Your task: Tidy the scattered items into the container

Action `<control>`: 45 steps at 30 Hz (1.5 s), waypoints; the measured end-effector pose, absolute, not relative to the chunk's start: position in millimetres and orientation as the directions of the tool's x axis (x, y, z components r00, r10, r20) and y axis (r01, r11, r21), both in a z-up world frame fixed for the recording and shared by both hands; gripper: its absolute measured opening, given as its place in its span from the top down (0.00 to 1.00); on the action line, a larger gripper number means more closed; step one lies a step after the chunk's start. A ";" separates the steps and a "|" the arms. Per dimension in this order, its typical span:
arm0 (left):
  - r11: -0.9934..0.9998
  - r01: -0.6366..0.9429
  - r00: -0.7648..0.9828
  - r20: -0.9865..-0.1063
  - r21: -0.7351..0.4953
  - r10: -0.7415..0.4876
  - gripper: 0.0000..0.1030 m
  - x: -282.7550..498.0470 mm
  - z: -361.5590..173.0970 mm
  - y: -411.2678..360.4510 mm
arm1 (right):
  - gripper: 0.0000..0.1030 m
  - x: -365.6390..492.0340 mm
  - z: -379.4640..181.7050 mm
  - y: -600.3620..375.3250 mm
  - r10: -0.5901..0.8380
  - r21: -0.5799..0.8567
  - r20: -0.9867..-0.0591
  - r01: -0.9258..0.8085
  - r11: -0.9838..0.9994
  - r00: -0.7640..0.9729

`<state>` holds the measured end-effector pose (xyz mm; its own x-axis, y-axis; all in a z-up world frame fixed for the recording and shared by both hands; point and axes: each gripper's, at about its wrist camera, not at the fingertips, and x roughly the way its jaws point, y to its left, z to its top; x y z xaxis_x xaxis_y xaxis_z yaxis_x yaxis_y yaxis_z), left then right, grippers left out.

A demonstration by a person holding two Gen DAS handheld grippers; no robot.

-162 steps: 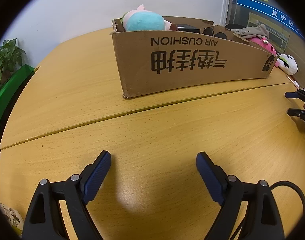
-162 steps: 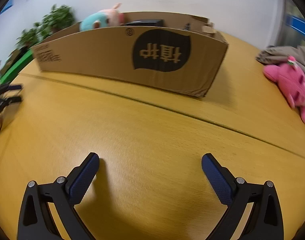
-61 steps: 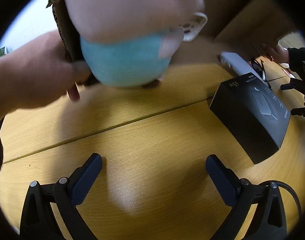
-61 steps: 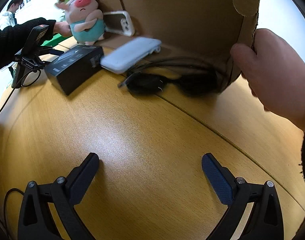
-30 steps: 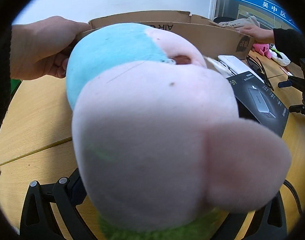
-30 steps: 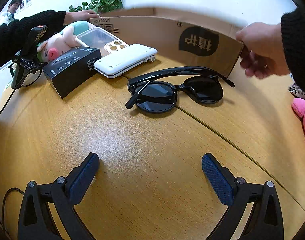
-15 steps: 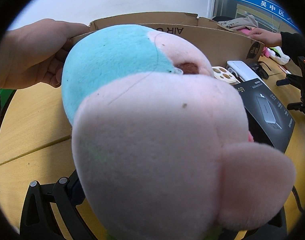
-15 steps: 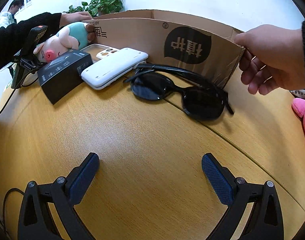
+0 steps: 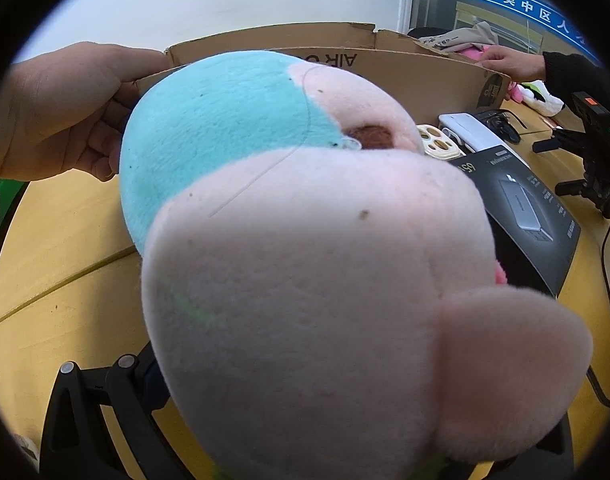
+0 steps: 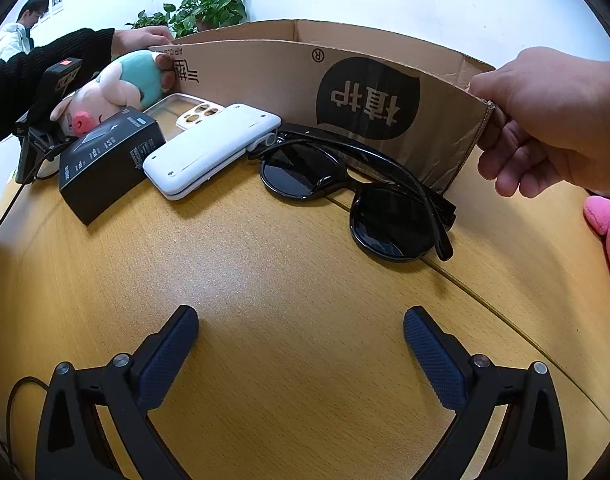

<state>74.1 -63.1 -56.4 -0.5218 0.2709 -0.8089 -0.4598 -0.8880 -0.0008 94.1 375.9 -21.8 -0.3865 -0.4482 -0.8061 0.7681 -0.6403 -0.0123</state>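
Note:
The cardboard box point(image 10: 265, 76) stands at the back of the wooden table, held at both ends by a person's hands point(image 10: 545, 120). In front of it lie black sunglasses point(image 10: 357, 188), a white case point(image 10: 209, 148), a phone case point(image 10: 185, 114), a black carton point(image 10: 105, 156) and a plush pig point(image 10: 113, 88). My right gripper point(image 10: 301, 356) is open and empty, short of the sunglasses. In the left wrist view the plush pig point(image 9: 305, 260) fills the frame and lies over my left gripper, hiding its fingertips; only the left finger's base point(image 9: 117, 384) shows. The box point(image 9: 425, 76) stands behind.
A black camera stand point(image 9: 593, 152) with a cable stands at the right of the left wrist view. A pink plush point(image 10: 609, 232) lies at the right table edge. A potted plant point(image 10: 201, 8) stands behind the box. Bare table lies between my right gripper and the items.
The box was tipped and its items spilled onto the table; it now stands upright again, pulled slightly back. The pig landed on my left gripper. Neither gripper moved.

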 end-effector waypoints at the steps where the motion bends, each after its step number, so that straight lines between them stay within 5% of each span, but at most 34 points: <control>1: -0.888 -0.460 -0.522 -0.809 -0.001 0.271 0.00 76.0 -56.2 -65.6 | 0.00 94.1 -21.9 375.9 -0.448 -0.012 -0.806 0.768 -0.640 -0.386; 45: -0.883 -0.469 -0.519 -0.809 -0.002 0.277 0.00 80.8 -57.5 -67.0 | 0.00 88.7 -23.1 376.1 -0.420 -0.013 -0.806 0.722 -0.692 -0.417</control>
<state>80.8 -67.0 -57.5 -0.5188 0.2767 -0.8089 -0.4686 -0.8834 -0.0017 88.7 376.1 -23.1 -0.4173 -0.4202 -0.8058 0.7222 -0.6915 -0.0133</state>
